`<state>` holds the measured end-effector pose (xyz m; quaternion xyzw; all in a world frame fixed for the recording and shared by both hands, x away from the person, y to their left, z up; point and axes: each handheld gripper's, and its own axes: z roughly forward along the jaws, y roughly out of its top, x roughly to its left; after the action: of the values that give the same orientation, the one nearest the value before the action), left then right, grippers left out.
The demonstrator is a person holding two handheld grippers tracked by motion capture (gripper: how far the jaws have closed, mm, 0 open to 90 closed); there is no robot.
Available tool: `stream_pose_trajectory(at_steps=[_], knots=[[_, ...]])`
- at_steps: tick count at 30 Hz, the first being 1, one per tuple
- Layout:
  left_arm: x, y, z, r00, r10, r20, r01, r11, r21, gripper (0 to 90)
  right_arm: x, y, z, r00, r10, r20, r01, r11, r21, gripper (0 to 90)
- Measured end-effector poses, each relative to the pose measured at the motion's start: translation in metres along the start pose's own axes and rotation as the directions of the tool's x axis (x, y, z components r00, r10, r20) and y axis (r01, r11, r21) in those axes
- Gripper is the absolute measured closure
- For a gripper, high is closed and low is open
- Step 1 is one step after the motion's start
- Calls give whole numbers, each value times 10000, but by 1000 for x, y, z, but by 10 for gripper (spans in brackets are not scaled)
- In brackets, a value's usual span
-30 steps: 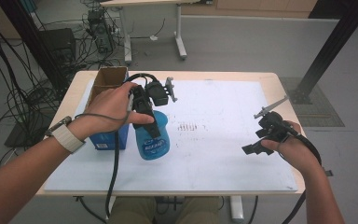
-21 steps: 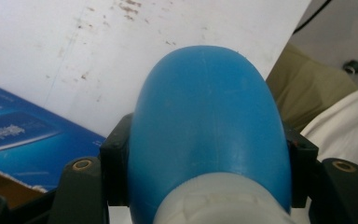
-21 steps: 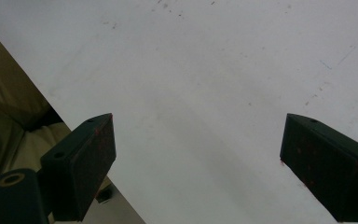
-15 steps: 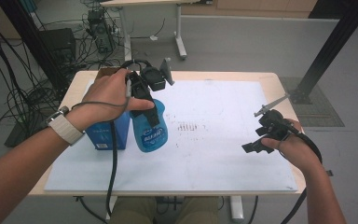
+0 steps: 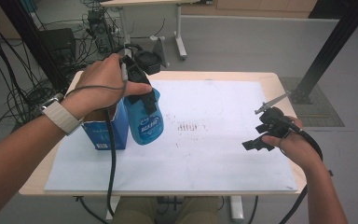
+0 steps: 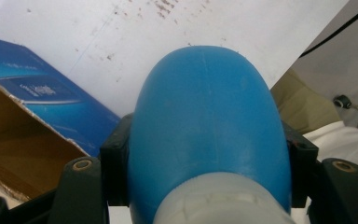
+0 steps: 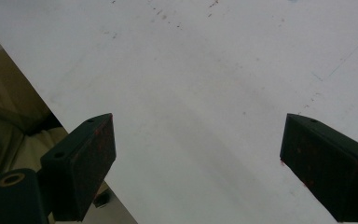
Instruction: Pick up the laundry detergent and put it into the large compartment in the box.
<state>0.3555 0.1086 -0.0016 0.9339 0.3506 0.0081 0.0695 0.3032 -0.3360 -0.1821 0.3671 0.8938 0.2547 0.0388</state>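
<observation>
- My left gripper [image 5: 142, 100] is clamping the one blue bottle [image 5: 144, 122] by its upper body, a jaw pressing on each flank in the left gripper view, where the bottle [image 6: 207, 116] is bulging up between them.
- I am holding that bottle just beside the blue box [image 5: 103, 130], over the left part of the white mat [image 5: 214, 154]; whether its base is touching the mat I cannot tell.
- My right gripper [image 5: 261, 135] is hanging with its jaws spread wide and nothing between them, well apart from the bottle, over the mat's right side.
- Counting: I am seeing two grippers, one bottle, one box, one mat, one table [image 5: 272, 80].
- The box [image 6: 32, 121] is standing open, its brown flap and inside showing; my hand is covering part of it in the high view.
- The bottle's cap end is being cut off at the bottom of the left gripper view, and its label lettering is too small to read.
- Small dark specks [image 5: 186, 127] are dotting the mat's middle; what they are I cannot make out.
</observation>
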Motion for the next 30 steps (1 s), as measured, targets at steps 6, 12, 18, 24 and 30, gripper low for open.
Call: stream_pose_trajectory(at_steps=[6,12,18,24,30], knots=[[3,3,-11,9990,-449,-74,449,9990,-13,376,-1,-2,0,10000,-41,-24,41,10000,-86,103],[5,6,-20,9944,-1030,-234,1031,9947,12,376,-3,-1,-2,9999,-97,-39,97,9998,-175,103],[11,8,-28,9875,-1554,-248,1555,9878,3,376,-4,0,-3,9997,-236,-74,234,9994,-245,103],[15,11,-34,9804,-1928,-397,1933,9811,85,376,-7,2,-1,9996,-241,-118,237,9993,-273,103],[24,13,-40,9704,-2398,-299,2401,9707,87,376,-6,5,-1,9990,-424,-121,420,9986,-328,103]])
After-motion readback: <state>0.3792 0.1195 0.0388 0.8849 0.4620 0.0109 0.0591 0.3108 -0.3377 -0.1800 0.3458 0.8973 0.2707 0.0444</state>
